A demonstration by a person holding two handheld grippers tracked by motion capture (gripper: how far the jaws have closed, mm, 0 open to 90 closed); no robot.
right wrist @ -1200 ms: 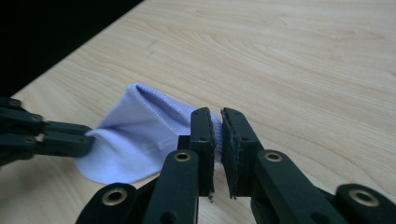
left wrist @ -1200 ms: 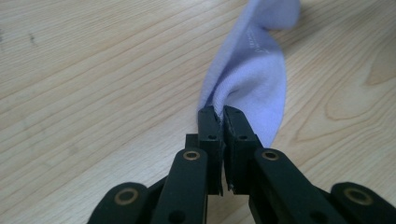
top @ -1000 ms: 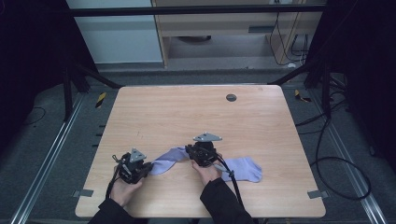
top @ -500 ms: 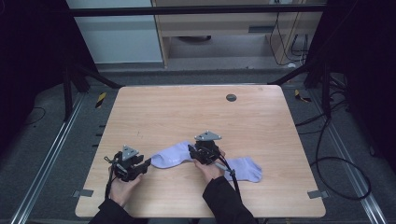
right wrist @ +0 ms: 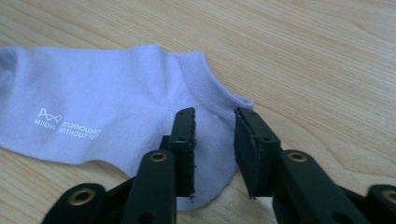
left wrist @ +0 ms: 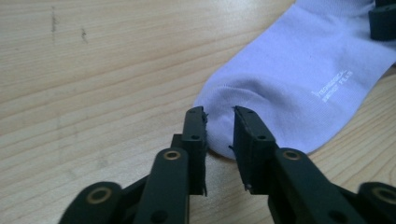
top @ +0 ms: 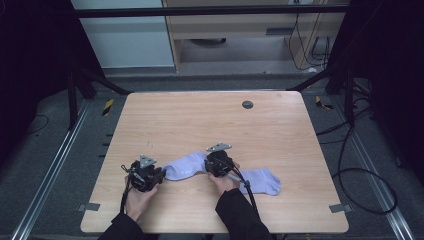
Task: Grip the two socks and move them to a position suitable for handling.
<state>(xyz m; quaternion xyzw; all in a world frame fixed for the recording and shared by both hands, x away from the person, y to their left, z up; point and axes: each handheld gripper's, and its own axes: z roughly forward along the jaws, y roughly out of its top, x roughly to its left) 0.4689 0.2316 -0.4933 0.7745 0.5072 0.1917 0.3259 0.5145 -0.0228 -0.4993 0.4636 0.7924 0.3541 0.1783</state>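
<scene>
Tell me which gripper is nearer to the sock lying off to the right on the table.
Right. The right gripper sits just left of that sock, over the cuff end of the other sock. The left gripper is farther off, at the other sock's toe end.

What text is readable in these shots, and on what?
"MIIOW TECHNOLOGY WITHOUT ..." in white print under a small logo, on the lavender sock in the right gripper view; the last word is cut off by the claw.
Two lines of small white print on the same sock in the left gripper view: too small and blurred to read.
High view: no readable text.
</scene>
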